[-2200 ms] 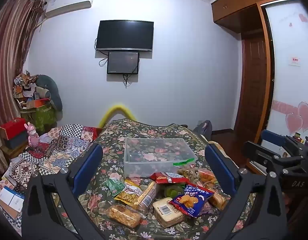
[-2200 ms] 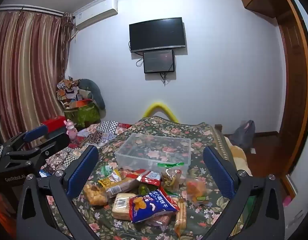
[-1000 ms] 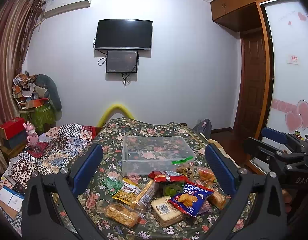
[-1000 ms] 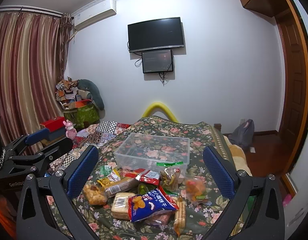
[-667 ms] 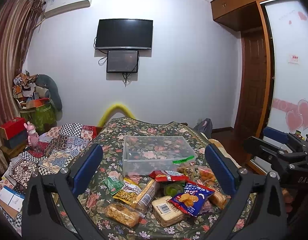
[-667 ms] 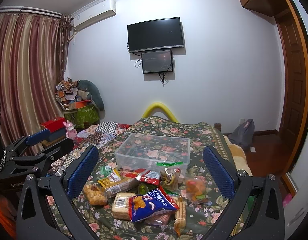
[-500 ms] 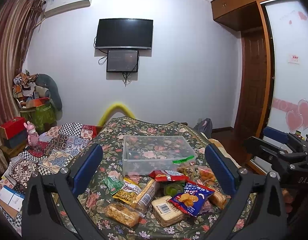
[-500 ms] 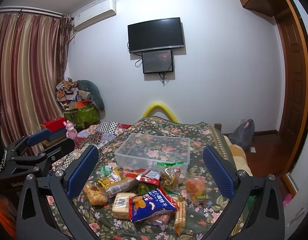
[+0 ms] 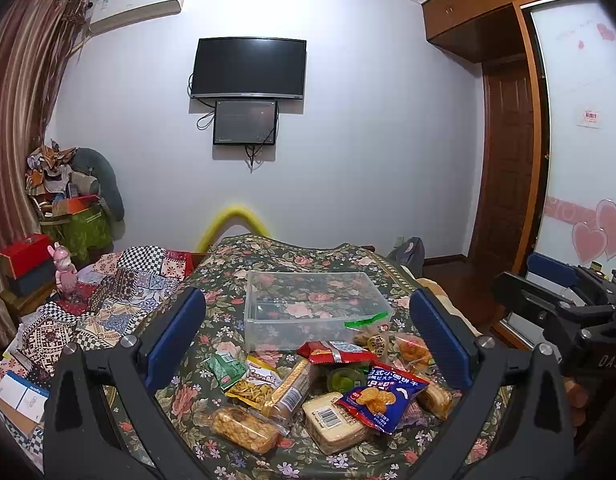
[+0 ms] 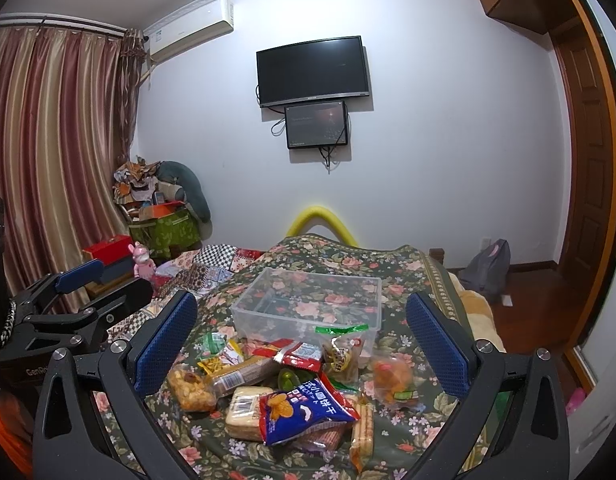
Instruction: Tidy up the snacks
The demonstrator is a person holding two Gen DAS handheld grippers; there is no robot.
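- I can't see the base of my left gripper; the frame's bottom edge cuts it off.
- The blue bag covers most of a pale packet at lower centre.
- Print on the green pouch is too small for me to read.
- My right gripper is cut off at the right edge.

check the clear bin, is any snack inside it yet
No, the clear bin holds nothing but the floral cloth seen through it; the snack pile lies in front of it.
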